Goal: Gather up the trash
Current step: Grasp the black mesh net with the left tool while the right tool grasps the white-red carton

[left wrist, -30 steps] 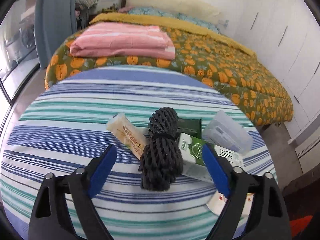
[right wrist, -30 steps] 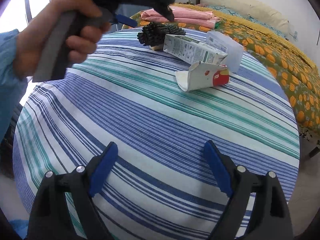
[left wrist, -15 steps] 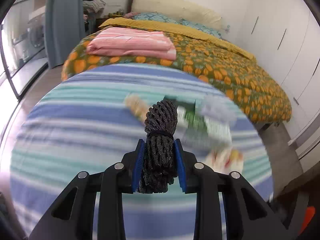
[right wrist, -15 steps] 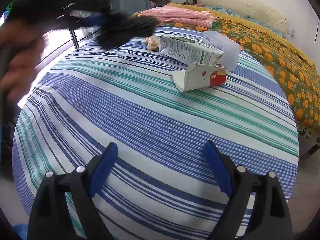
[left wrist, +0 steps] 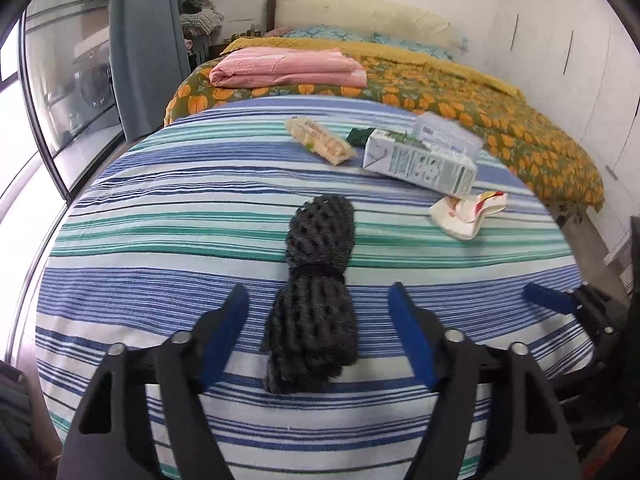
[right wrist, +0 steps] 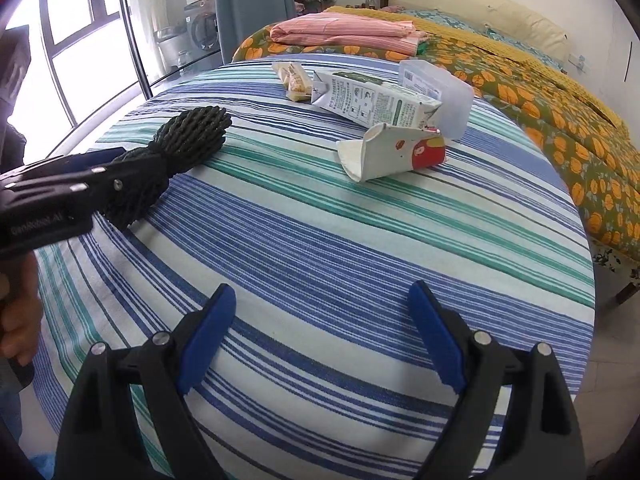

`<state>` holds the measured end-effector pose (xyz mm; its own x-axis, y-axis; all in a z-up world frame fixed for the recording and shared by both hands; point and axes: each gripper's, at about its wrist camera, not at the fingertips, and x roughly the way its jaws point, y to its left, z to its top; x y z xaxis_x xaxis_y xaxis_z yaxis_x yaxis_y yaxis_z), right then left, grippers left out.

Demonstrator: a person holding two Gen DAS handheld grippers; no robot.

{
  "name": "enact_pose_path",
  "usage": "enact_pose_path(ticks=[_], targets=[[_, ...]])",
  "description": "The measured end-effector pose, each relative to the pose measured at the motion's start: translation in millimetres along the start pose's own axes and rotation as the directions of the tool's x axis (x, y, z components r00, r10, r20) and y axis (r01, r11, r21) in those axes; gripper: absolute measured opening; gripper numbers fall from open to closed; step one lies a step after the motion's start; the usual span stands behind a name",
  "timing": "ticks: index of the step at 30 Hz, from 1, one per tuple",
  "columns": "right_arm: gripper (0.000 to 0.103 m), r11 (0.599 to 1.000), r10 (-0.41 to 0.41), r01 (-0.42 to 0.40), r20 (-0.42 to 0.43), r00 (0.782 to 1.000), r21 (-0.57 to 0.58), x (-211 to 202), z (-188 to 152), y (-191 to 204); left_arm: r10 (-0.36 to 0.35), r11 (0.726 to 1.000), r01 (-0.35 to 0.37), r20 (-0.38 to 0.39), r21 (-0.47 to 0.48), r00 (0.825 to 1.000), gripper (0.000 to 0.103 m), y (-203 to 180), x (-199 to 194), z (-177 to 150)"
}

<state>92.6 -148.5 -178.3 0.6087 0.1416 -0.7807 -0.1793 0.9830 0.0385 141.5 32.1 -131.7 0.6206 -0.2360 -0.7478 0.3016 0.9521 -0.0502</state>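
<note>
Left gripper (left wrist: 318,328) is seen with jaws opening; the black foam net (left wrist: 314,304) lies between the blue pads on the striped tablecloth (left wrist: 160,208), with clear gaps on both sides, so nothing is gripped. In the right wrist view the net's near end is hidden behind the left gripper body, and a hand (right wrist: 18,308) on its handle is cut off at the frame edge. Further along, near the table's far edge, a snack wrapper (left wrist: 320,140), a milk carton (left wrist: 420,164) and a clear plastic box (left wrist: 448,136) are bunched together; a dark green item behind the carton cannot be identified. A crushed paper cup (right wrist: 394,152) lies just in front of the carton. Right gripper (right wrist: 322,332) is held wide over bare cloth, nothing touched.
</note>
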Motion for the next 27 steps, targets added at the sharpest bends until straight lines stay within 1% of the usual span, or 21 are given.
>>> enact_pose_path(ticks=[3,6,8,11,12,15,16,18,19,20,21,22,23,24,25,27], targets=[[0.086,0.999,0.007,-0.008,0.009,1.000,0.033,-2.2,-0.8,-5.9,0.008,1.000,-0.008,-0.059,0.007,0.998,0.078,2.7,15.4,-2.2],[0.085,0.991,0.012,-0.013,0.013,1.000,0.129,-5.3,1.6,-21.7,0.019,1.000,-0.018,-0.092,0.013,0.996,0.081,4.8,24.9,-8.5],[0.085,0.976,0.028,-0.030,0.015,1.000,0.214,-5.0,8.6,-34.6,0.012,1.000,-0.011,-0.083,0.009,0.996,0.084,5.6,23.1,-8.5],[0.084,0.955,0.029,-0.037,0.033,0.999,0.294,-1.0,30.6,-44.8,0.007,1.000,-0.006,-0.095,0.007,0.995,0.088,6.0,26.0,-8.9],[0.081,0.950,0.031,-0.042,0.040,0.999,0.309,0.1,36.3,-46.1,0.008,1.000,-0.006,-0.100,0.015,0.995,0.089,4.2,27.1,-9.1],[0.077,0.922,0.034,-0.057,0.067,0.997,0.382,7.9,57.6,-51.4,0.041,0.998,-0.036,-0.113,0.051,0.993,0.092,-2.4,30.7,-8.3],[0.072,0.910,0.040,-0.065,0.069,0.997,0.409,11.6,62.6,-53.7,0.041,0.998,-0.036,-0.113,0.050,0.993,0.092,-2.4,30.6,-8.4],[0.068,0.896,0.033,-0.055,0.057,0.998,0.440,19.3,70.2,-57.1,0.030,0.999,-0.026,-0.114,0.040,0.993,0.093,-0.4,30.3,-8.7],[0.061,0.892,0.020,-0.039,0.046,0.999,0.449,22.2,72.4,-59.1,0.030,0.999,-0.026,-0.114,0.041,0.993,0.093,-0.6,30.4,-8.7],[0.058,0.890,0.010,-0.027,0.038,0.999,0.455,24.4,72.8,-61.3,0.033,0.999,-0.028,-0.115,0.044,0.993,0.093,-1.1,30.5,-8.6],[0.051,0.890,0.007,-0.021,0.032,0.999,0.456,25.9,72.3,-63.7,0.033,0.999,-0.028,-0.115,0.044,0.993,0.093,-1.2,30.5,-8.6],[0.041,0.892,0.012,-0.024,0.030,0.999,0.452,26.2,71.4,-64.6,0.032,0.999,-0.027,-0.116,0.044,0.993,0.094,-1.1,30.5,-8.7],[0.035,0.895,0.023,-0.033,0.029,0.999,0.444,25.2,69.5,-66.5,0.032,0.999,-0.027,-0.116,0.044,0.993,0.094,-1.3,30.4,-8.8],[0.022,0.900,0.022,-0.032,0.027,0.999,0.436,23.8,67.9,-67.5,0.032,0.999,-0.027,-0.116,0.045,0.993,0.094,-1.7,30.6,-8.9],[0.016,0.908,0.012,-0.020,0.024,1.000,0.419,20.8,65.9,-69.4,0.032,0.999,-0.027,-0.116,0.045,0.993,0.094,-1.9,30.6,-9.0],[0.013,0.919,0.009,-0.020,0.029,1.000,0.394,13.9,62.1,-73.9,0.032,0.999,-0.027,-0.116,0.045,0.993,0.094,-1.9,30.5,-9.1]])
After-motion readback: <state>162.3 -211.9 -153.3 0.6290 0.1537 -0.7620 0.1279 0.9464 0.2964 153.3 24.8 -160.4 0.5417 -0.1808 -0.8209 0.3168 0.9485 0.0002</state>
